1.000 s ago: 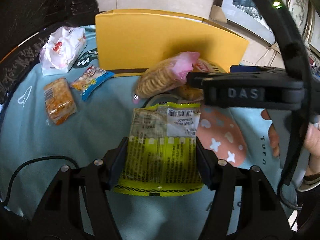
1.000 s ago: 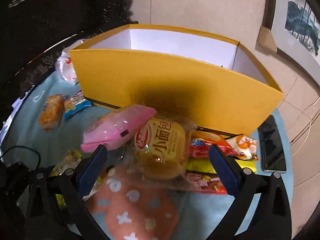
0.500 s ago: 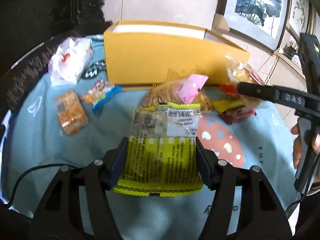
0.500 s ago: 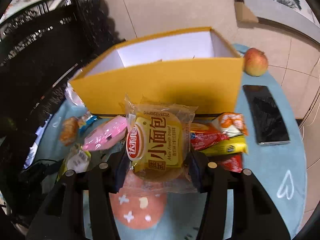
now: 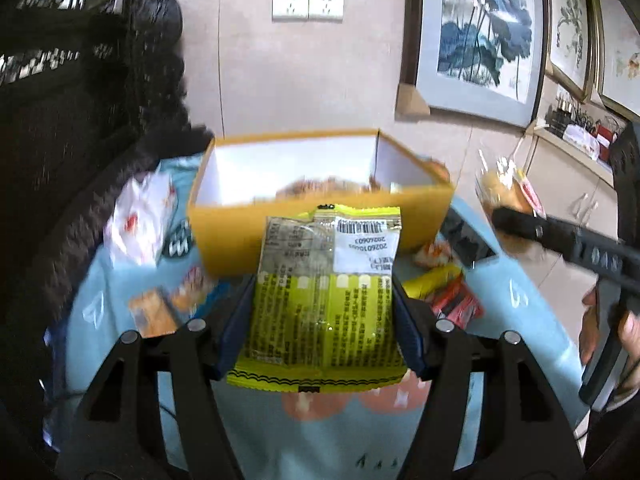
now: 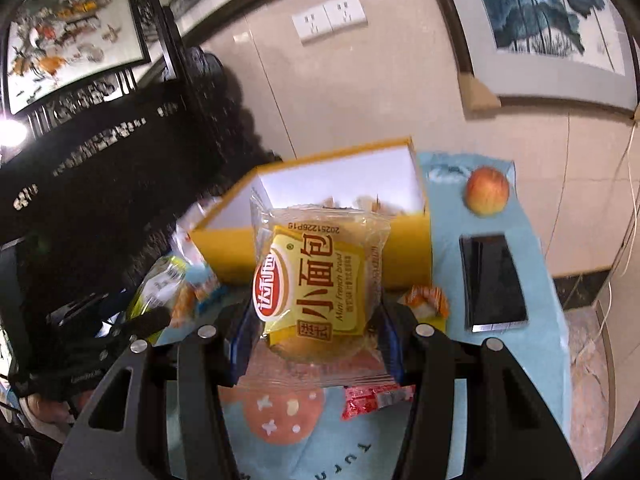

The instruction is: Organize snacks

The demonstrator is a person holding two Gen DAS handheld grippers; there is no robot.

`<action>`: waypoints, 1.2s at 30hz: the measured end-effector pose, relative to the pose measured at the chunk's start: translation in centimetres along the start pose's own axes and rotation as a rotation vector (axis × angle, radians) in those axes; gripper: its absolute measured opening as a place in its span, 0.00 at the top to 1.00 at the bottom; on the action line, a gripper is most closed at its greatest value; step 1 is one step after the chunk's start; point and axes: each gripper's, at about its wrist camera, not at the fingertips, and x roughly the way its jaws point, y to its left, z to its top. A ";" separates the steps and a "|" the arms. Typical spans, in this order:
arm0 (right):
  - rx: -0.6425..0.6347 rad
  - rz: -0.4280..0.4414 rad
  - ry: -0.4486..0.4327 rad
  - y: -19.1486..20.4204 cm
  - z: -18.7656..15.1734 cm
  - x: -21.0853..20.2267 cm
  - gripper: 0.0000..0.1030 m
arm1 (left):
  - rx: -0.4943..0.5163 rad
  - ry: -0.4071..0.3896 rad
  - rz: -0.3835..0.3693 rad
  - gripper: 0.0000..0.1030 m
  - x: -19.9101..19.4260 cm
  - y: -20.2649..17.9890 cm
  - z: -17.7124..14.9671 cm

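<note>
While both packets hang above the table, the left hand-held gripper is clamped on a yellow-green snack packet, its blue pads pressing the two side edges, with the barcode label at the far end. Seen from the other camera, the right hand-held gripper is clamped on a small bread packet, a clear wrapper with a yellow label and a round bun inside.

Below the grippers, the light blue cloth covering the table shows a round orange patch with white shapes. A red packet lies just beside that patch. A little farther on, loose snacks rest near the front wall of the yellow box: a yellow and a red packet to its right, an orange cracker packet and a blue-edged one to its left. A white bag lies at the box's left side.

Beyond them, the box stands open with white inner walls, and some snacks show over its front edge. To its right lie a dark phone and, farther back, an apple. Behind the table rise a tiled wall with two white sockets, framed paintings and dark carved furniture.
</note>
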 end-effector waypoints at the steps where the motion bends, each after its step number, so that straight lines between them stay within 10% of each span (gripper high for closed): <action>1: 0.009 0.005 -0.011 -0.3 0.6 -0.1 0.49 | 0.009 -0.009 -0.004 0.37 0.2 -0.3 1.2; 14: 0.009 0.001 0.008 -2.1 7.4 8.2 0.48 | -0.043 0.002 0.013 0.36 9.4 0.1 10.8; 20: 0.065 -0.130 0.045 -4.3 8.2 13.4 0.26 | -0.149 0.111 0.137 0.08 16.5 2.2 10.9; 36: 0.085 -0.109 -0.001 -4.6 4.4 5.2 0.07 | -0.117 0.094 0.126 0.08 10.0 1.3 6.1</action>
